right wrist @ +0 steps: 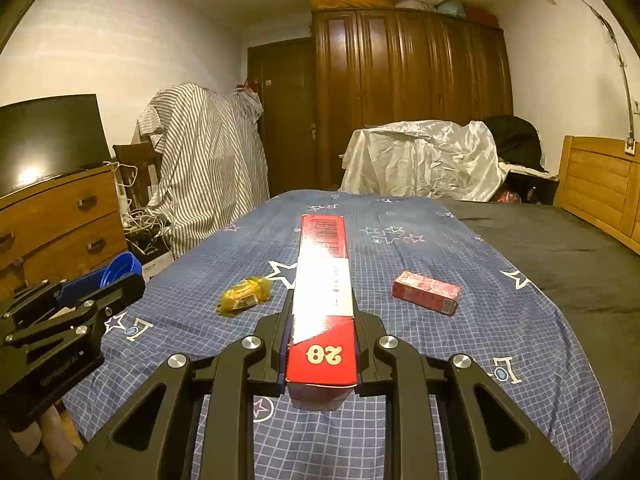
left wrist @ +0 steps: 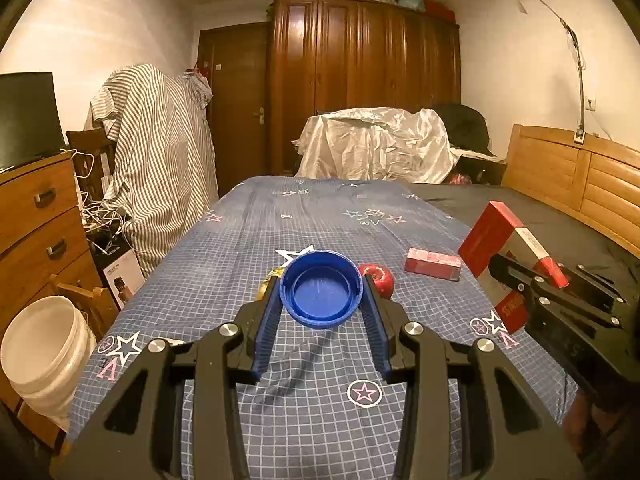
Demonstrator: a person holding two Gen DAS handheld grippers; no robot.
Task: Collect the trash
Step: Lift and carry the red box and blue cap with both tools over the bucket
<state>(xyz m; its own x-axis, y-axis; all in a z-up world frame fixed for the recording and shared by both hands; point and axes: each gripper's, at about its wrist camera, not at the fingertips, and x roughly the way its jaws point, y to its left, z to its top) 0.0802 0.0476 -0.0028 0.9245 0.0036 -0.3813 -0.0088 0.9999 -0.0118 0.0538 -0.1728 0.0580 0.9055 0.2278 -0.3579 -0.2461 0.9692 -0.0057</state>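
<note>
My left gripper (left wrist: 321, 290) is shut on a blue plastic cap (left wrist: 320, 289), its hollow side facing the camera, held above the blue star-print bedspread (left wrist: 312, 412). My right gripper (right wrist: 321, 304) is shut on a long red-and-white box (right wrist: 323, 292) that sticks out forward over the bed; the same box (left wrist: 504, 256) shows at the right of the left wrist view. On the spread lie a red apple (left wrist: 379, 278), a small pink carton (left wrist: 433, 264), also (right wrist: 426, 293), and a crumpled yellow wrapper (right wrist: 244, 295). The left gripper with the cap (right wrist: 120, 270) appears at the left edge.
A white bucket (left wrist: 44, 352) stands on the floor left of the bed, beside a wooden dresser (left wrist: 36, 224). A striped cloth (left wrist: 160, 152) covers something by tangled cables. A dark sheet (right wrist: 560, 248) covers the right side of the bed, next to a wooden headboard (left wrist: 580, 176).
</note>
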